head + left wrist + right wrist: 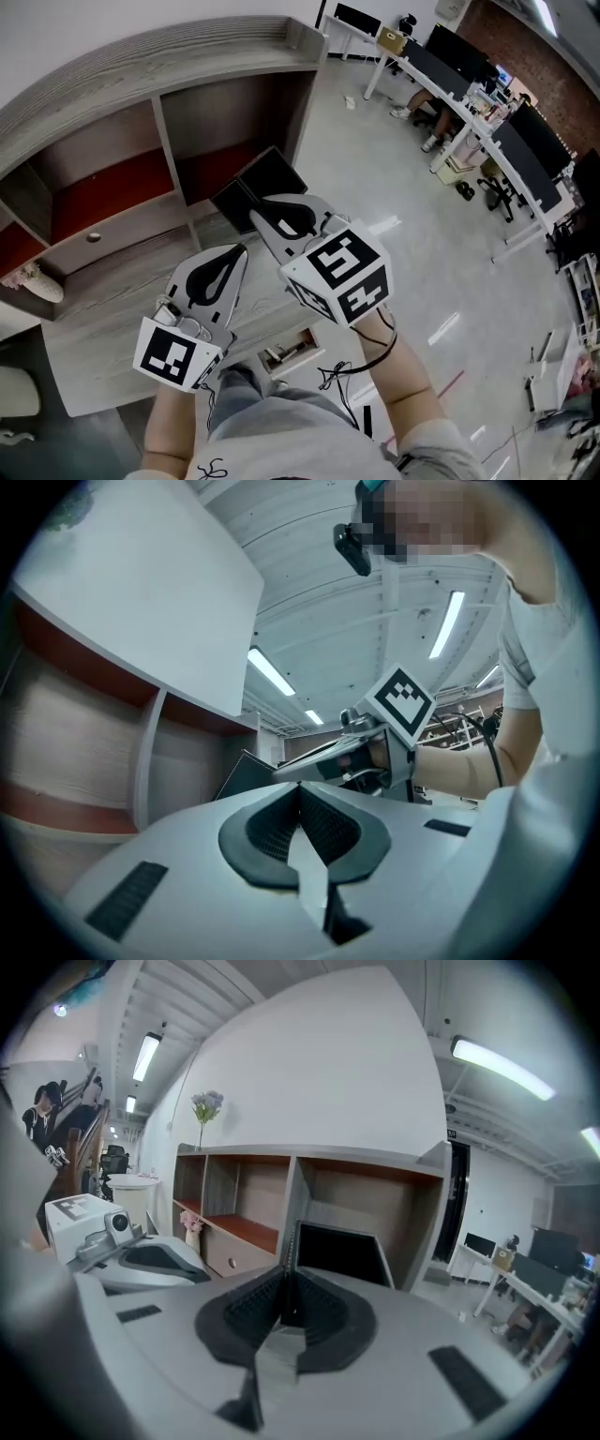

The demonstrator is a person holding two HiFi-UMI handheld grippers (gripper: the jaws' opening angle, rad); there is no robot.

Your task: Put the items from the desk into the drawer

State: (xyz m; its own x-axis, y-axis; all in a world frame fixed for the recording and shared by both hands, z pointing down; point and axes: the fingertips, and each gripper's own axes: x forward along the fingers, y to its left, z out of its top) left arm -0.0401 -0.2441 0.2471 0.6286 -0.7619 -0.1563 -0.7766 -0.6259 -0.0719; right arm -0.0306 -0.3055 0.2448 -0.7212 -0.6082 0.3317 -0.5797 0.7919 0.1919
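Left gripper [239,249] and right gripper [255,217]: both clenched on nothing, side by side above the grey wood-grain desk [103,309]. Black flat panel [267,183] stands near the desk's far right corner. Pale drawer [319,348] is open below the near edge.

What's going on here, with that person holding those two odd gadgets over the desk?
A person holds a hand-held gripper in each hand above a wooden desk. The left hand-held gripper and the right hand-held gripper both have their jaws together with nothing between them, so nothing is being carried. A black laptop-like item stands on the desk ahead of them. A drawer under the desk's front edge is partly open.
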